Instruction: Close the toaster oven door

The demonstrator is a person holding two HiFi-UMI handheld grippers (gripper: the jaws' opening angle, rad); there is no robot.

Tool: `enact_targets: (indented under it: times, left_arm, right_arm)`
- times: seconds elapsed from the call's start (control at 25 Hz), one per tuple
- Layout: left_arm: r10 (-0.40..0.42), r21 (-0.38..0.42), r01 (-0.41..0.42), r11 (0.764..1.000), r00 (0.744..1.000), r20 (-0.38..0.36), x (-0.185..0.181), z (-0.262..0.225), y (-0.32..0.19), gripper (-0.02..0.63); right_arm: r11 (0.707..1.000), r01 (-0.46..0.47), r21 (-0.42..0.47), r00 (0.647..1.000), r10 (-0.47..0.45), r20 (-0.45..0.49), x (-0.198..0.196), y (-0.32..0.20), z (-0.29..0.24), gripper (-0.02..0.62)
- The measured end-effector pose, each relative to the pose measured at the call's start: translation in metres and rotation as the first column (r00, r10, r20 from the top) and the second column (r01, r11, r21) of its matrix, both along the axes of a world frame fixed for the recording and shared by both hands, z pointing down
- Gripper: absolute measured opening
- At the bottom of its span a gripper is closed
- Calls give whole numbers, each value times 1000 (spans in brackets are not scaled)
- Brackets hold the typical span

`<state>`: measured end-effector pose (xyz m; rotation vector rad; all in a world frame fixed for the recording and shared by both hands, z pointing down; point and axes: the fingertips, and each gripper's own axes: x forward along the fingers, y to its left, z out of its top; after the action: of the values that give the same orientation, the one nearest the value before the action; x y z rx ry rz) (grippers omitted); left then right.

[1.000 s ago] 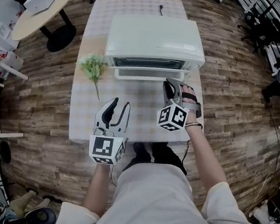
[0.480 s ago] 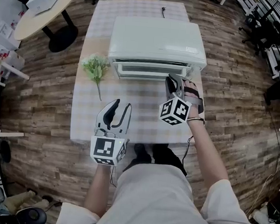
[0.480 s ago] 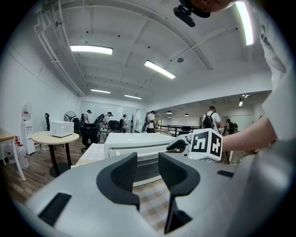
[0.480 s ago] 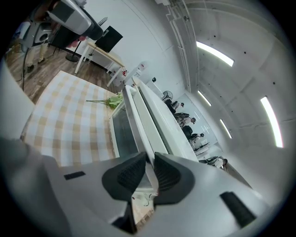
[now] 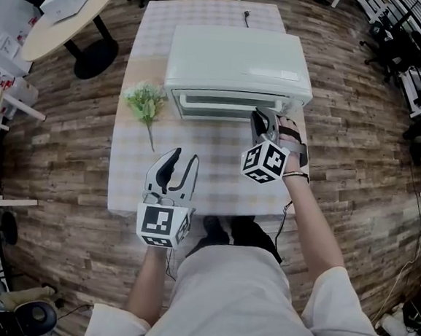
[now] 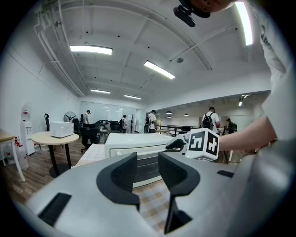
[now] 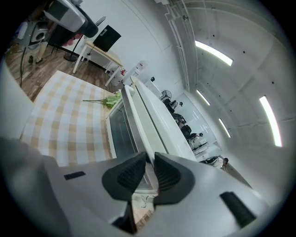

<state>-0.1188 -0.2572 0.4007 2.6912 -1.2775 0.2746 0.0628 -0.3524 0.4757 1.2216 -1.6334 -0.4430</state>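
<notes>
A white toaster oven (image 5: 238, 56) stands at the far end of the checked table (image 5: 195, 177). Its glass door (image 5: 227, 105) is tilted up, close against the front. My right gripper (image 5: 262, 121) is at the door's right end, and the white handle bar (image 7: 138, 121) runs between its nearly closed jaws, so the right gripper (image 7: 149, 164) is shut on it. My left gripper (image 5: 181, 156) hovers over the table's near edge. The left gripper (image 6: 147, 159) is open and holds nothing. In the left gripper view the oven (image 6: 134, 146) is ahead.
A sprig of green artificial flowers (image 5: 144, 101) lies left of the oven. The oven's cable (image 5: 245, 14) runs off the table's far end. A round side table (image 5: 59, 11) and office chairs stand on the wood floor beyond. People stand far off in the room.
My right gripper has moved a little away from me toward the oven, and the door has swung up closer to the oven's front. The left gripper has stayed put.
</notes>
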Motion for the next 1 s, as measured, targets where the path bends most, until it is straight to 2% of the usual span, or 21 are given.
enact_targets:
  times: [0.76, 0.84, 1.0]
  left_arm:
    - [1, 8, -1, 1000, 1000, 8, -3, -2, 1, 143]
    - [2, 8, -2, 1000, 1000, 10, -4, -3, 2, 143]
    - [1, 9, -1, 1000, 1000, 13, -7, -3, 7, 143]
  right_arm:
    - [1000, -15, 10, 999, 15, 32, 2, -7, -1, 52]
    - [1000, -13, 6, 999, 13, 35, 2, -6, -2, 91]
    - [1000, -18, 11, 999, 18, 50, 1, 4, -2, 77]
